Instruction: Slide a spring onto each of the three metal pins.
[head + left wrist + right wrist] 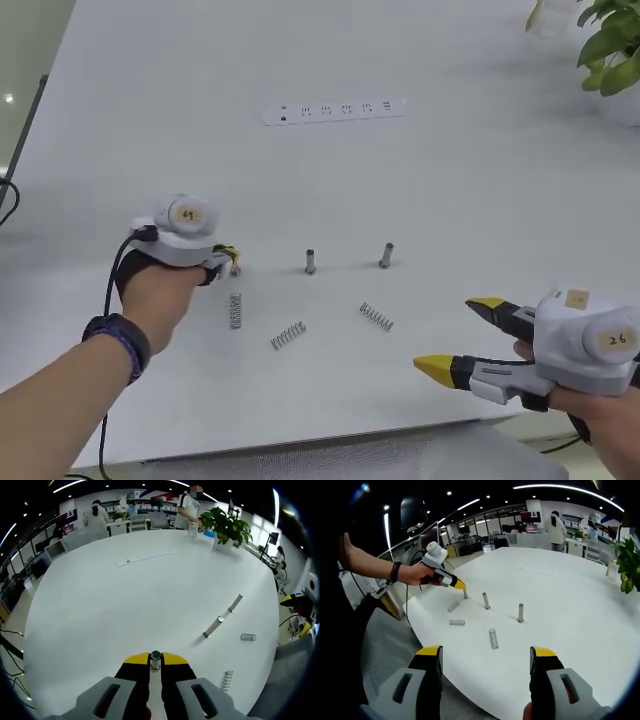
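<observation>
white table [480,180] holds all the parts. left gripper [228,258] is pinching one pin [156,656] upright; two more pins [310,262] stand just to its right. three springs [288,335] lie between it and right gripper [462,335], spread and empty. a spring pinched off-centre may shoot away.

three pins [310,261], three springs [376,317], one power strip [335,111]
</observation>
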`<state>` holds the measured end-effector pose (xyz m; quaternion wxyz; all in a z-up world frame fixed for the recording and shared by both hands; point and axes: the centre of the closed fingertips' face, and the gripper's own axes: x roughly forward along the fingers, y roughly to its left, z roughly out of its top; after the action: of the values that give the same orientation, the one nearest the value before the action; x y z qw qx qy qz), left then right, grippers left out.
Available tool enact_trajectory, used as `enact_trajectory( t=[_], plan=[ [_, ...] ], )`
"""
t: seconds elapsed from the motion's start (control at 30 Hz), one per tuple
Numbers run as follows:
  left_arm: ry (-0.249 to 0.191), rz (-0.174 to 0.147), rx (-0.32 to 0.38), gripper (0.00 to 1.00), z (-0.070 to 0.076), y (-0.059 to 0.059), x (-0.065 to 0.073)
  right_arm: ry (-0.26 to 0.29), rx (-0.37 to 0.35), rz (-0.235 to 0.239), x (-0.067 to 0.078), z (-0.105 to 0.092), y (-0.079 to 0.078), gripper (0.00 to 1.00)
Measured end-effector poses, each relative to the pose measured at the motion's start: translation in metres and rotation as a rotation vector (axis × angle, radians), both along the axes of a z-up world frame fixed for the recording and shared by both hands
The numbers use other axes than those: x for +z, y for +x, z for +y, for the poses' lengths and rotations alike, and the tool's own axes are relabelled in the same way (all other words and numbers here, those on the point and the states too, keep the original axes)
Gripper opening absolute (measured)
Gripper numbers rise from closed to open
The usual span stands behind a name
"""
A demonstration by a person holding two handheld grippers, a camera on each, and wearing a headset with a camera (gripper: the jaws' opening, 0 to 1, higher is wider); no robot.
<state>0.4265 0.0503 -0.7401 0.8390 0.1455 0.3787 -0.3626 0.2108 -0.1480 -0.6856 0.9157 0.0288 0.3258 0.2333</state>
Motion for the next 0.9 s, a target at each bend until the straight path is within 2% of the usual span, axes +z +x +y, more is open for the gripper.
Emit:
enact_trajectory(
  t=[0.3, 0.43, 0.9],
  plan=[
    [-0.01, -0.005, -0.02, 0.0, -0.0094, -0.0045, -0.0015, -0.001, -0.002, 0.0, 0.0001, -0.0009, -0.0007, 0.7],
    [-0.011, -0.005, -0.025, 0.0, -0.0096, -0.0085, -0.0034, -0.002, -0.002, 0.0, 0.0003, -0.0011, -0.0009, 0.7],
    [-0.002, -0.029, -0.048, 0.0, -0.0087, -0.0097, -0.0023, -0.002, 0.005, -0.002, 0.0013, 0.0011, 0.001, 0.7]
  ],
)
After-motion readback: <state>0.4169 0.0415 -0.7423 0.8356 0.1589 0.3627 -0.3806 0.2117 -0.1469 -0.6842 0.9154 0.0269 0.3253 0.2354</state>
